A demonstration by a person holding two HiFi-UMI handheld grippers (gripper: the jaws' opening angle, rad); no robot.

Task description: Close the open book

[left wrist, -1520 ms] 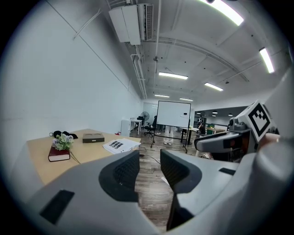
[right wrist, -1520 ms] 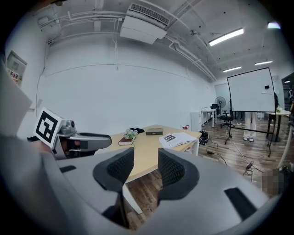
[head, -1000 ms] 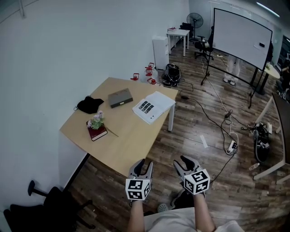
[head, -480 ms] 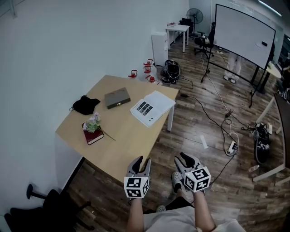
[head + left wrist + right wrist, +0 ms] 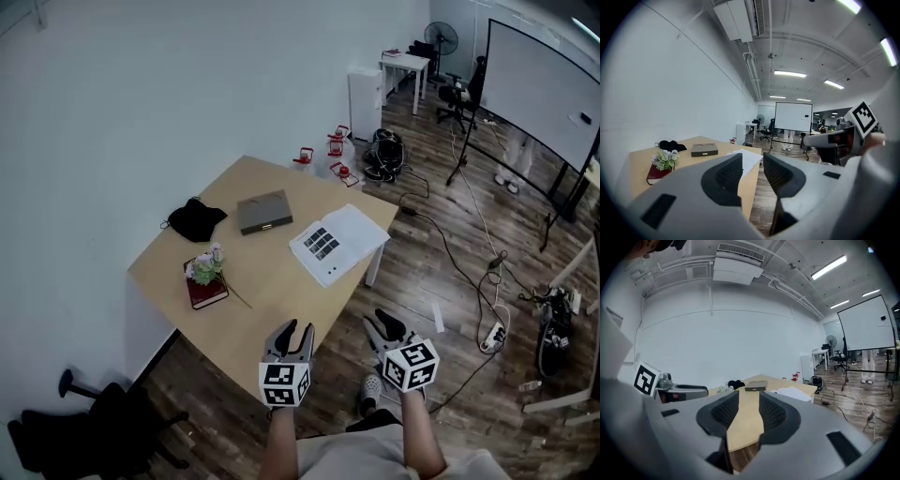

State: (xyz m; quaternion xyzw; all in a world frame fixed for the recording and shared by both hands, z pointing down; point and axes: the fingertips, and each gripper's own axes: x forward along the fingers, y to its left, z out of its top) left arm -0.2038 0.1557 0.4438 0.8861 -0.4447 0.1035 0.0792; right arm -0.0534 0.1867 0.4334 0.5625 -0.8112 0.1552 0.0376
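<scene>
The open book lies with white pages up at the table's far right side, also seen in the right gripper view. My left gripper hangs over the table's near corner, well short of the book; its jaws stand apart with nothing between them. My right gripper is beside it, over the floor off the table's right edge. Its jaws have just been closing a little, and they still show a gap with nothing in it. Both point level toward the table.
On the table are a grey box, a black cloth and a red book with a flower sprig. A black chair stands left of me. Cables, a power strip and a whiteboard are on the right.
The person has walked with both grippers held out in front. The table and book now sit further right and a little lower in the head view. Nothing has been touched.
</scene>
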